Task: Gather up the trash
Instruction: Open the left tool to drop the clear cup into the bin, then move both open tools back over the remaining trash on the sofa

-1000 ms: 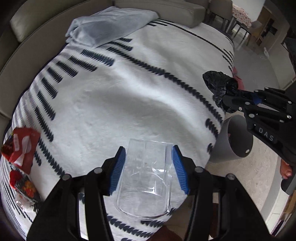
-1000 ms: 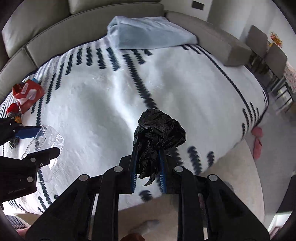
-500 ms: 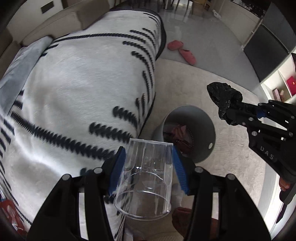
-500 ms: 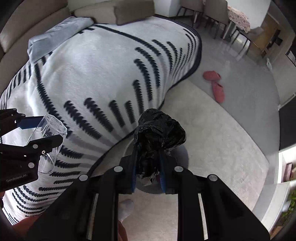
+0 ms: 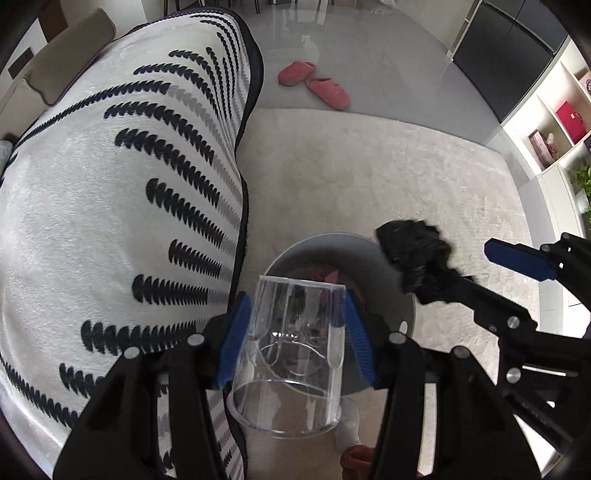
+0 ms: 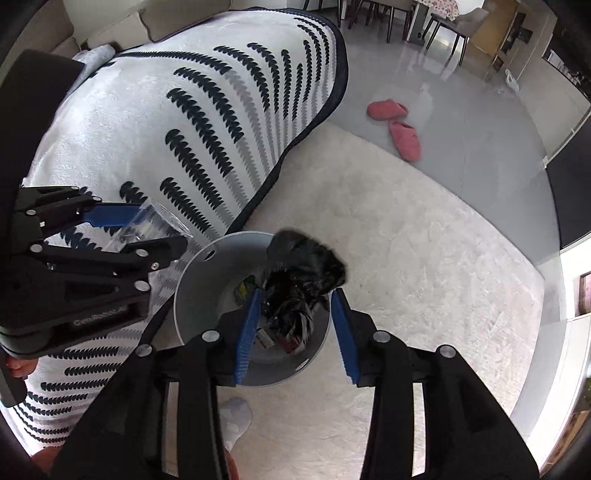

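Right wrist view: right gripper (image 6: 295, 325) has just been opening, black bag (image 6: 303, 273) loose between its pads above the bin (image 6: 192, 291); left gripper (image 5: 295, 332) clamps the clear cup (image 5: 291, 354), to be let go once squarely over the bin.

Home living room: sofa (image 6: 110, 22), rug (image 6: 406, 240), slippers (image 6: 399, 125), dining chairs (image 6: 373, 14).

Left gripper (image 5: 295, 332) points steeply down, blue pads clamped on a clear plastic cup (image 5: 291, 354). Right gripper (image 6: 295, 328) also points steeply down; its jaws have just been opening, pads apart.
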Demonstrator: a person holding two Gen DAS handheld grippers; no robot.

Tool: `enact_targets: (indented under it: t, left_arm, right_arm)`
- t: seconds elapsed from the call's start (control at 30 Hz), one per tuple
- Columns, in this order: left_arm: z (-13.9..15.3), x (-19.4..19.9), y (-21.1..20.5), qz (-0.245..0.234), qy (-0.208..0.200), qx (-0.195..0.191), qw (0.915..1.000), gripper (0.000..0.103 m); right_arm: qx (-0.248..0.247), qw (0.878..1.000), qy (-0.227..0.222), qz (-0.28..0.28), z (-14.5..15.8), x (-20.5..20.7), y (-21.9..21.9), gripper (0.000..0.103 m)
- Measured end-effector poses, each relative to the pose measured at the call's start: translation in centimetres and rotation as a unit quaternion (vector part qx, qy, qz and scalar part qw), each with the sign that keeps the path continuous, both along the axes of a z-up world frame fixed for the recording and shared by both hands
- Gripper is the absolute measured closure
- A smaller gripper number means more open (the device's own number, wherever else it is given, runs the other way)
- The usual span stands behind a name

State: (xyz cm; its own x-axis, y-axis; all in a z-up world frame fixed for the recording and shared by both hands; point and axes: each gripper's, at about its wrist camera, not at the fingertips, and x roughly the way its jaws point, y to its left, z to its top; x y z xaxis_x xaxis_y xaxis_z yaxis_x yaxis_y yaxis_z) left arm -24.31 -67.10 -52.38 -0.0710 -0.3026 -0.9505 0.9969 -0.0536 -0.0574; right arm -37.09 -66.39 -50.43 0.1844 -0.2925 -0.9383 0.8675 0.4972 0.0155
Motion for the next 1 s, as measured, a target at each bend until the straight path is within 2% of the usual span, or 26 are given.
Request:
enact_targets:
  t: [0.57, 0.6, 0.7, 0.83, 1.0]
  left_arm:
    - [-3.3, -4.0, -2.3, -0.032, -0.003, 0.01, 0.9994, 0.049]
    - [-3.4, -4.3, -2.4, -0.033, -0.005, 0.01, 0.9994, 0.048]
    - [-3.0, -4.6, -2.3, -0.03, -0.01, 0.004, 0.9995, 0.036]
    - [-2.3, -4.4, -1.8, -0.021, -0.008, -0.001, 0.9997, 0.028]
    - [-1.0, -3.0, -0.7, -0.007, -0.007, -0.005, 0.9999, 0.027]
  right_arm:
    - [0.002, 1.0, 0.008, -0.023, -0.2, -2.8, -0.1, 0.064]
    - [0.002, 1.0, 0.009, -0.023, -0.1, -2.9, 0.0, 0.064]
    - [0.002, 1.0, 0.012, -0.023, 0.2, -3.3, 0.3, 0.064]
    - [0.0, 1.0, 0.016, -0.022, 0.7, -3.5, 0.6, 0.064]
    - [-0.006, 1.0, 0.018, -0.014, 1.8, -2.9, 0.9, 0.064]
